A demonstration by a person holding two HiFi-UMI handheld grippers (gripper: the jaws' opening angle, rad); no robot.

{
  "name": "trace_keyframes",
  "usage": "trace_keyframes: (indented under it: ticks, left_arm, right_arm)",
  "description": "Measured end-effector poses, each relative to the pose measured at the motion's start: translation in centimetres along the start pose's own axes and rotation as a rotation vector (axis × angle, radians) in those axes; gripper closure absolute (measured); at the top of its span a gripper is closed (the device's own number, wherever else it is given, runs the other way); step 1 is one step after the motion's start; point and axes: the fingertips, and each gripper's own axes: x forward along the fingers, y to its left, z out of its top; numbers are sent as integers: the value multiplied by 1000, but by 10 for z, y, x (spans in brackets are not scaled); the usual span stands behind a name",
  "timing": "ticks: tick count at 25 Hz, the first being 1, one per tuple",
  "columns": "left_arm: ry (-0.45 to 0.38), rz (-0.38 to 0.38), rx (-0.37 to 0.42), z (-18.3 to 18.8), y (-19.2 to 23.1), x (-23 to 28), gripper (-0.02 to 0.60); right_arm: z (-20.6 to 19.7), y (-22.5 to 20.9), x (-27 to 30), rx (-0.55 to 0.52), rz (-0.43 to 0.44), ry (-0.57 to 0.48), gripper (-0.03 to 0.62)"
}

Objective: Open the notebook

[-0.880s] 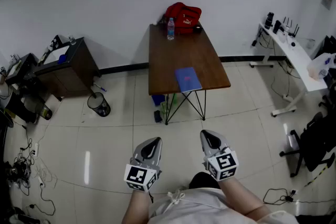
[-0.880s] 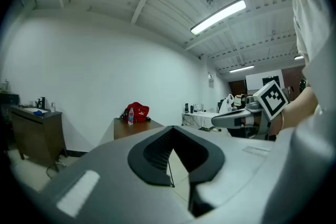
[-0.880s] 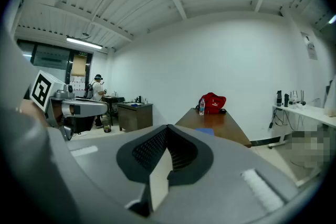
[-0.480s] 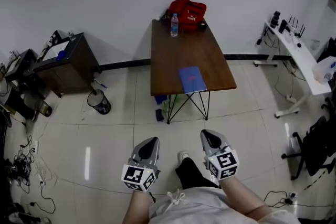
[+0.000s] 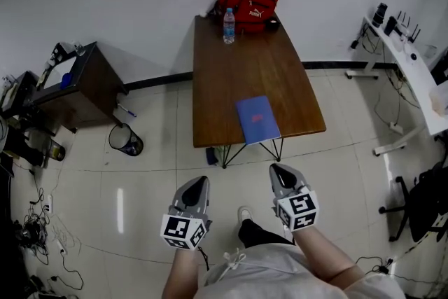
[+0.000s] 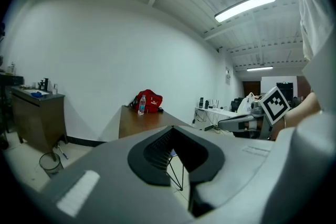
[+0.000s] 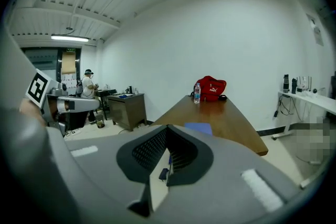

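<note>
Resting closed on table [image 7: 234, 122], notebook [image 7: 198, 127]; right tool [image 7: 167, 139] hides its near edge.

The wooden table [image 5: 245, 73] carries a blue notebook [image 5: 257, 119], bottle [image 5: 228, 26] and red bag [image 5: 248, 5].

Table [image 5: 252, 73] – notebook [image 5: 257, 119] – now nearer.

A blue notebook [image 5: 257, 119] with a small reddish mark on its cover lies closed and flat just below the frame's centre, at the near right edge of the brown table [image 5: 238, 66], slightly skewed.
</note>
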Motion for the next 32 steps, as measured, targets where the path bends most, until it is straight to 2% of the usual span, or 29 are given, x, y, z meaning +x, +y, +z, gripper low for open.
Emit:
trace_keyframes:
  ticks: [5, 11, 14, 15, 17, 23, 27, 32]
  left_arm:
    - [64, 6, -38, -10, 31, 68, 575]
    - [135, 1, -68, -31, 64, 135, 575]
    - [172, -8, -83, -47, 72, 163, 575]
    - [188, -12, -87, -53, 73, 171, 575]
    - [220, -17, -99, -67, 76, 180, 575]
    - [304, -23, -158, -108, 79, 192, 575]
    - [324, -49, -171, -118, 74, 202, 575]
    - [316, -62, -164, -113, 72, 211, 575]
  right_arm:
    - [-1, -60, 61, 35, -50, 64, 588]
    - [-16, -112, 124, 65, -82, 137, 588]
    - [-35, -137, 144, 76, -107, 190, 584]
    - [-43, -144, 148, 82, -115, 213, 557]
    - [-65, -157, 155, 93, -134, 263, 553]
    - [-123, -174, 166, 159, -165, 387, 536]
    - [-134, -175, 170, 192, -165, 402, 536]
    - [-136, -177, 169, 218, -180, 406, 550]
